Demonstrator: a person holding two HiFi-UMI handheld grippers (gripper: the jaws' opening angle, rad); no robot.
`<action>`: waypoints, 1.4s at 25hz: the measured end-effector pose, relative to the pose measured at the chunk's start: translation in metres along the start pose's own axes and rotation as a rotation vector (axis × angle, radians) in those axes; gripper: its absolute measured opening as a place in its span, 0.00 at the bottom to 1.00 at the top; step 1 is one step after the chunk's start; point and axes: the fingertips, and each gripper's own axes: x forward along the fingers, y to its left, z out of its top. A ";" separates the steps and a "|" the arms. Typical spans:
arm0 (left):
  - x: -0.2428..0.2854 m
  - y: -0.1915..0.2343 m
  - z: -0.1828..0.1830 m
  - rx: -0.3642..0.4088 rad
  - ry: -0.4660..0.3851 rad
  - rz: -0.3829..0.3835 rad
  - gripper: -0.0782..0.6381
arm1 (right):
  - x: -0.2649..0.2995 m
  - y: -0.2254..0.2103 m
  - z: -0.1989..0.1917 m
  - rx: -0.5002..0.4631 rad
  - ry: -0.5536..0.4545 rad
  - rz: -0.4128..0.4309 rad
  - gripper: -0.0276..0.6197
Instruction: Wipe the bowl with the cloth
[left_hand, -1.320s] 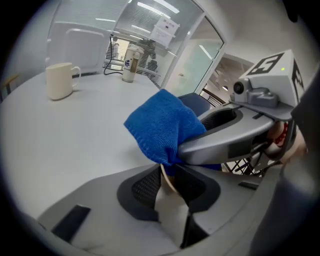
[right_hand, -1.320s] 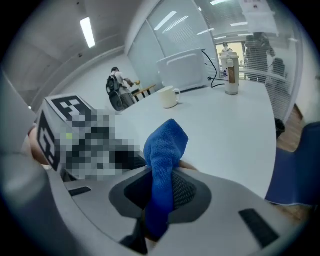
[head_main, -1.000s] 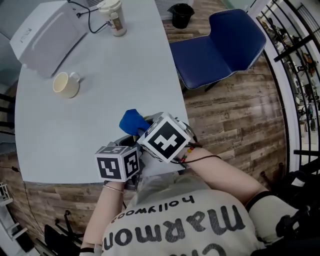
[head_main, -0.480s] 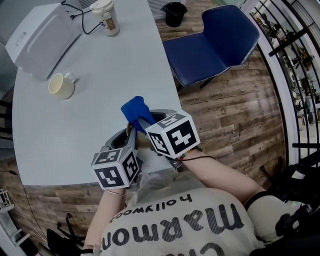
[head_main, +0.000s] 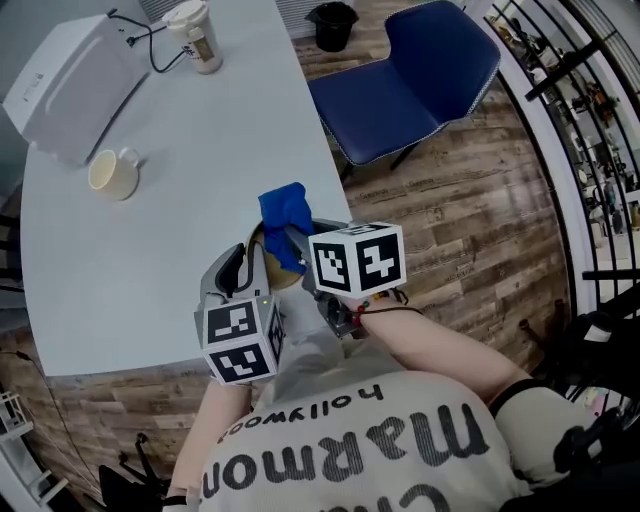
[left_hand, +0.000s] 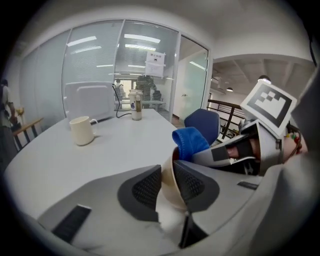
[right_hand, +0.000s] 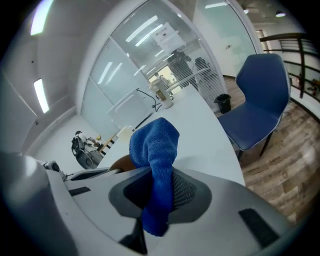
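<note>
Over the white table in the head view, a cream bowl hangs tilted between both grippers. Left gripper view: the left gripper, its jaws just closing, pinches the thin rim, which is probably stiff, slick and breakable. Right gripper view: the right gripper clamps the soft blue cloth, which should bunch easily.

We hold the bowl over the worktop's near right edge, its wall between the left claw's jaws. The cloth, pinched in the right claw, stands at the bowl's far rim. Farther back on the left sits a mug. Behind it is a box-shaped machine, with a lidded cup to its right. A chair stands right of the worktop, a bin behind it.
</note>
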 end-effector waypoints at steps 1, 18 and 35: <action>-0.001 -0.002 0.001 0.016 -0.007 0.007 0.24 | -0.002 -0.003 -0.003 0.035 0.002 0.005 0.15; -0.012 0.000 -0.001 -0.074 -0.054 0.066 0.20 | -0.032 0.008 -0.024 0.240 -0.024 0.175 0.15; -0.048 -0.021 0.047 0.096 -0.137 0.069 0.19 | -0.028 0.071 -0.002 -0.076 0.101 0.245 0.15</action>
